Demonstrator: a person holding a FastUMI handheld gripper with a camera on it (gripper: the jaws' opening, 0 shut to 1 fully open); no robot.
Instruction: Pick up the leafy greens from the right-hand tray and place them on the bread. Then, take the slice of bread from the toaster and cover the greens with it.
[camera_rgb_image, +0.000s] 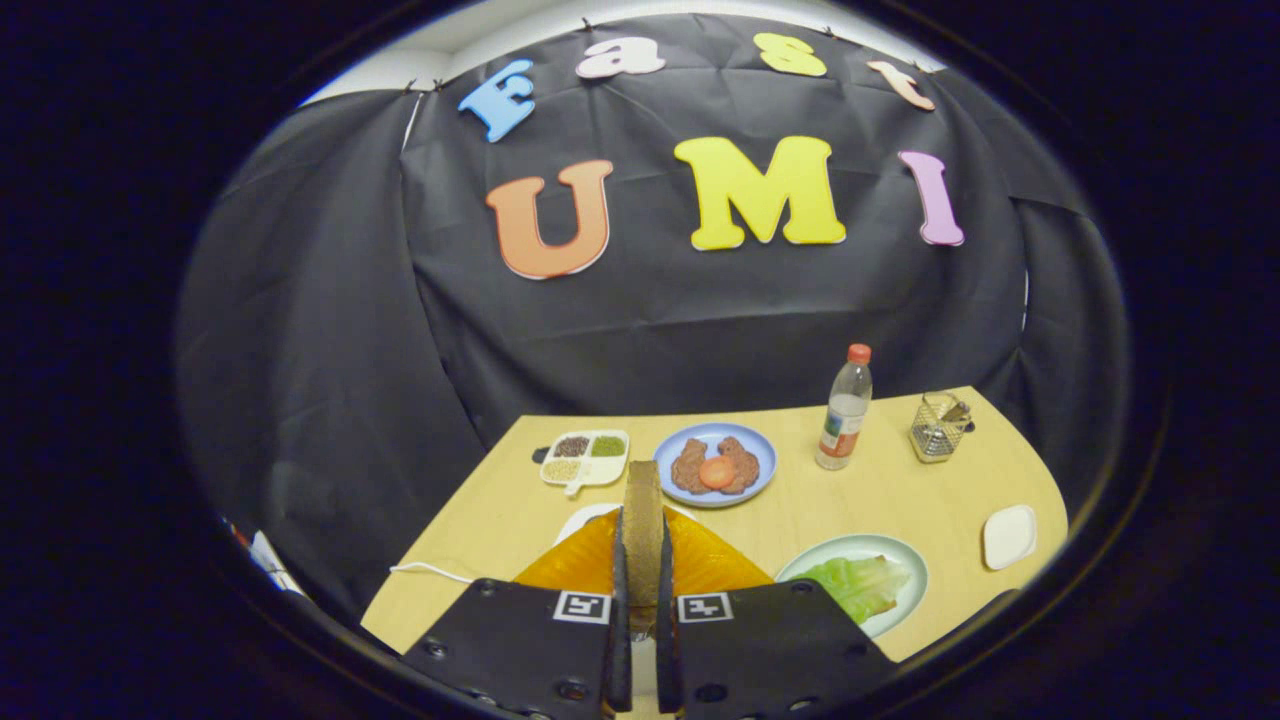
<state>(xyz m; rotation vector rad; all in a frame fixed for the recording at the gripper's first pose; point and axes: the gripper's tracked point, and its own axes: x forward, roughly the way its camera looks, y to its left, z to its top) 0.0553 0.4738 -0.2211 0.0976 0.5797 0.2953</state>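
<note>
Gripper view
Gripper (641, 580): lower centre of the frame, its two black fingers nearly closed, both pressing on the flat sides of a slice of bread.
Bread slice (643, 530): held upright, edge-on between the fingers, rising above their tips.
Toaster (700, 565): orange, directly under and behind the held slice, low centre of the frame.
Leafy greens (855, 583): lower right of centre, lying on the pale green plate (905, 555), over what looks like a bread slice whose edge shows at the greens' upper side.
Blue plate (757, 455): centre of the frame, beyond the held slice, carrying brown pieces with an orange-red round on top.
Divided dish (585, 458): left of the blue plate, four compartments of grains or seeds.
Bottle (845, 410): right of the blue plate, upright, red cap.
Wire basket (938, 428): further right, near the table's back edge.
White dish (1009, 536): far right, small, beside the pale green plate.
Table (800, 500): light wood, under all of these.
White cable (430, 571): lower left, trailing across the table toward the toaster.
</note>
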